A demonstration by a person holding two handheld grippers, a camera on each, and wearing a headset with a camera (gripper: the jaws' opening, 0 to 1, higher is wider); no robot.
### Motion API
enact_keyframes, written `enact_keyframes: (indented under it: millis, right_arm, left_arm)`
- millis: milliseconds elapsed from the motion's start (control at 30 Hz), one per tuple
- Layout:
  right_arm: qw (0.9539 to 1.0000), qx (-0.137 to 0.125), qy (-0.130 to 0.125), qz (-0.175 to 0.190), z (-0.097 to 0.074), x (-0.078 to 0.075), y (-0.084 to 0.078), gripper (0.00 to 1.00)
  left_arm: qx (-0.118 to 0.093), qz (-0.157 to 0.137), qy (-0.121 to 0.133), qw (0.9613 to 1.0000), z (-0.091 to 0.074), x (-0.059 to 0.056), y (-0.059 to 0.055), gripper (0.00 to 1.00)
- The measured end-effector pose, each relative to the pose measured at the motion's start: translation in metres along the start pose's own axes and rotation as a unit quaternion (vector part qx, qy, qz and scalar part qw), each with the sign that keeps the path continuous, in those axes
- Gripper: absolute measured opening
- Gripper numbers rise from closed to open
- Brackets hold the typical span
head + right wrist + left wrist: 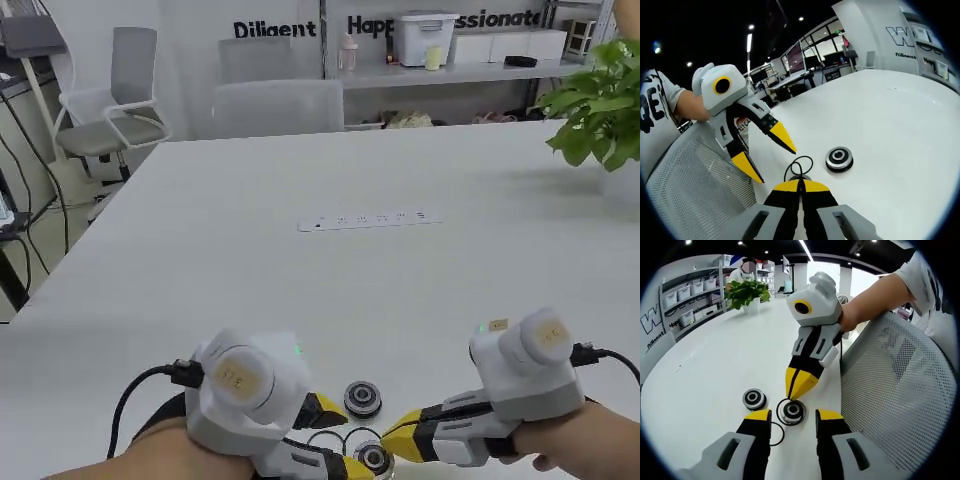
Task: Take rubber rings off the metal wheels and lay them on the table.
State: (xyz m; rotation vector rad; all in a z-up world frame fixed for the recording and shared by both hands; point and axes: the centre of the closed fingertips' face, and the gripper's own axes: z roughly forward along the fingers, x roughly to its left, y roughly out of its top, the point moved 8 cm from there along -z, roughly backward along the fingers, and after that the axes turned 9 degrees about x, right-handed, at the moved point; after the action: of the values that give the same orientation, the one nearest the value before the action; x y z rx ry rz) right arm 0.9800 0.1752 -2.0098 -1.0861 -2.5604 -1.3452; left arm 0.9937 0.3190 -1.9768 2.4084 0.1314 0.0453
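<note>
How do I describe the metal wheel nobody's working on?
On the white table, two metal wheels lie by the left gripper and right gripper. The lone wheel rests on bare tabletop; the other wheel sits at the jaw tips beside a loose rubber ring.

"Diligent" and "Happ…ssionate" (middle hidden by a box point(425, 38)) on the back wall point(195, 55)
</note>
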Motion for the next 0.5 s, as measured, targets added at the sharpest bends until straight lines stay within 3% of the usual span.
enact_keyframes:
  millis: [500]
  right_arm:
    - [1.0000, -0.004, 0.004, 0.006, -0.002, 0.001, 0.001, 0.00]
  left_arm:
    - [-0.034, -0.037, 0.004, 0.9987, -0.035, -0.005, -0.001, 0.47]
